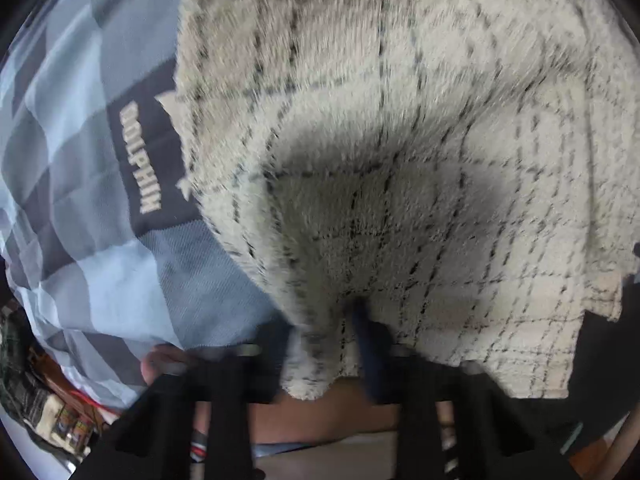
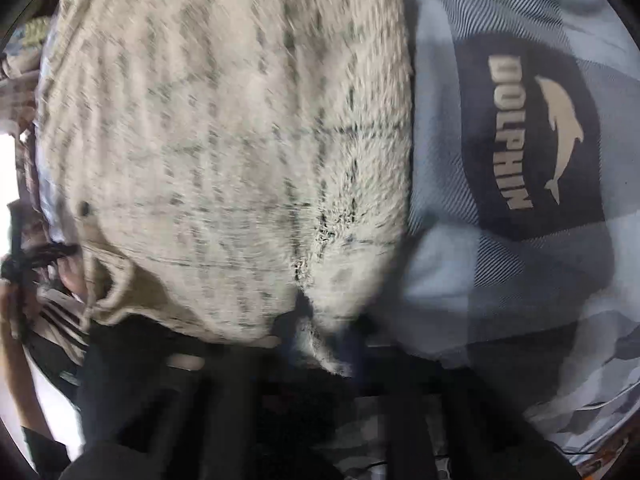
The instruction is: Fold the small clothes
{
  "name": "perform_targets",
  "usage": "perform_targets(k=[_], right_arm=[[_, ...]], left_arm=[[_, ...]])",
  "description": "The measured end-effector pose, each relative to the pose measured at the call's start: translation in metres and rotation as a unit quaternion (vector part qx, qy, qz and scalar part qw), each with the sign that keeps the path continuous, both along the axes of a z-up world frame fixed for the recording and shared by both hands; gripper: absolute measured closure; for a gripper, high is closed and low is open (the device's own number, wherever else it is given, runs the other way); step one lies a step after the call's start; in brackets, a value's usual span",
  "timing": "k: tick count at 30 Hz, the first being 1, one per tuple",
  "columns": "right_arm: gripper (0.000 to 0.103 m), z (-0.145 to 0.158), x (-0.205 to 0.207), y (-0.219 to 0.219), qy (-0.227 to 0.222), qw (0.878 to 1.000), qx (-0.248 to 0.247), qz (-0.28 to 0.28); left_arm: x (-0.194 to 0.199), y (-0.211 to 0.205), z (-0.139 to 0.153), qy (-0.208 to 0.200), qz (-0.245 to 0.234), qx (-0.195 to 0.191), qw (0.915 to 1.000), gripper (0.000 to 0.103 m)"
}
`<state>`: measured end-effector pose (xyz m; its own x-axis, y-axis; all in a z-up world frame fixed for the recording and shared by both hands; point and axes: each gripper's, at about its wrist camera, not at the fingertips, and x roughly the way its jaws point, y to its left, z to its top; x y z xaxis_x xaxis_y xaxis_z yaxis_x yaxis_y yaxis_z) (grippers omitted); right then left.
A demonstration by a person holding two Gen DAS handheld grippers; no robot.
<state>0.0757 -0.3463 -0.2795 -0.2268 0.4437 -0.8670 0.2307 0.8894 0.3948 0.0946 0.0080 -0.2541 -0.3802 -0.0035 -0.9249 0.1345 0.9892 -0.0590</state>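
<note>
Two tools have hold of the same piece: a small cream garment (image 1: 400, 140) of fuzzy, towel-like cloth crossed by a thin dark check. The left tool (image 1: 340, 344) is pinched shut on a bunched bit of its near edge, and the right tool (image 2: 316, 336) is clamped on another gathered fold of it, the cloth puckering into each grip. Most of the garment spreads away from both tools over a bedspread (image 1: 80, 160) of pale blue and grey patches, which carries a dark label (image 2: 532, 136) reading DOLPHIN with a dolphin shape beside it. Both views are smeared, so I cannot tell how much of the cloth is lifted and how much lies on the bedspread.

Judging by the deep creases and the way it sags from the grips, this thing is soft and limp, light, with no stiffness to keep a shape on its own. The pile looks grippy rather than slick, so it should not slide out easily, but it will drag against the bedspread and stretch if tugged. I would say the corners or a hemmed edge, such as the flatter woven border (image 1: 560, 364) at the right of the left view, give a cleaner hold than a bunched middle, since a fold laid from corners falls square.
</note>
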Motion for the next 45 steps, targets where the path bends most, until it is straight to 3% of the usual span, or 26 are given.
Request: perform_targets(k=[1,4,7,9,10,11,13,16,19,21,24,26,28,32,35,37,41,45], right_arm=[[0.098,0.006,0.000,0.000,-0.018,1.000,0.001,-0.007],[0.099,0.030,-0.002,0.001,-0.066,0.997,0.028,-0.036],[0.099,0.069,-0.002,0.008,-0.131,0.988,0.055,-0.064],[0.099,0.097,-0.003,0.013,-0.176,0.978,0.074,-0.085],[0.099,0.111,-0.004,0.016,-0.196,0.972,0.085,-0.095],[0.099,0.122,-0.002,0.021,-0.211,0.968,0.093,-0.104],[0.099,0.143,-0.002,0.024,-0.239,0.957,0.109,-0.126],[0.099,0.176,-0.005,0.016,-0.273,0.936,0.150,-0.166],[0.099,0.212,-0.010,0.020,-0.306,0.916,0.185,-0.182],[0.099,0.234,-0.022,0.014,-0.324,0.905,0.203,-0.187],[0.100,0.263,-0.036,0.011,-0.341,0.893,0.224,-0.191],[0.100,0.274,-0.048,0.010,-0.353,0.885,0.235,-0.194],[0.100,0.282,-0.052,0.011,-0.362,0.876,0.250,-0.196],[0.100,0.307,-0.075,0.008,-0.374,0.864,0.272,-0.197],[0.100,0.323,-0.092,0.015,-0.379,0.862,0.274,-0.195],[0.100,0.328,-0.106,0.016,-0.378,0.859,0.280,-0.199],[0.100,0.333,-0.118,0.012,-0.375,0.860,0.267,-0.219],[0.100,0.324,-0.095,0.010,-0.355,0.861,0.273,-0.240]], left_arm=[[-0.001,0.001,0.005,-0.011,0.008,-0.012,0.9998,0.094],[-0.004,0.003,0.028,-0.056,0.031,-0.062,0.9960,0.097],[-0.007,0.008,0.065,-0.119,0.060,-0.139,0.9813,0.098],[-0.012,0.021,0.096,-0.164,0.108,-0.216,0.9564,0.098],[-0.014,0.029,0.108,-0.181,0.135,-0.254,0.9406,0.098],[-0.019,0.042,0.124,-0.196,0.169,-0.297,0.9193,0.099],[-0.026,0.059,0.149,-0.217,0.203,-0.353,0.8872,0.099],[-0.020,0.074,0.190,-0.244,0.209,-0.394,0.8610,0.100],[-0.032,0.083,0.219,-0.267,0.221,-0.443,0.8271,0.100],[-0.037,0.097,0.236,-0.272,0.231,-0.460,0.8130,0.100],[-0.055,0.108,0.250,-0.273,0.251,-0.491,0.7882,0.101],[-0.062,0.118,0.255,-0.276,0.266,-0.518,0.7647,0.101],[-0.070,0.126,0.261,-0.283,0.272,-0.531,0.7508,0.101],[-0.094,0.132,0.262,-0.284,0.285,-0.535,0.7423,0.101],[-0.112,0.140,0.264,-0.283,0.293,-0.548,0.7309,0.101],[-0.120,0.146,0.266,-0.286,0.298,-0.547,0.7281,0.101],[-0.120,0.157,0.270,-0.311,0.309,-0.499,0.7471,0.101],[-0.080,0.160,0.260,-0.306,0.333,-0.485,0.7490,0.101]])
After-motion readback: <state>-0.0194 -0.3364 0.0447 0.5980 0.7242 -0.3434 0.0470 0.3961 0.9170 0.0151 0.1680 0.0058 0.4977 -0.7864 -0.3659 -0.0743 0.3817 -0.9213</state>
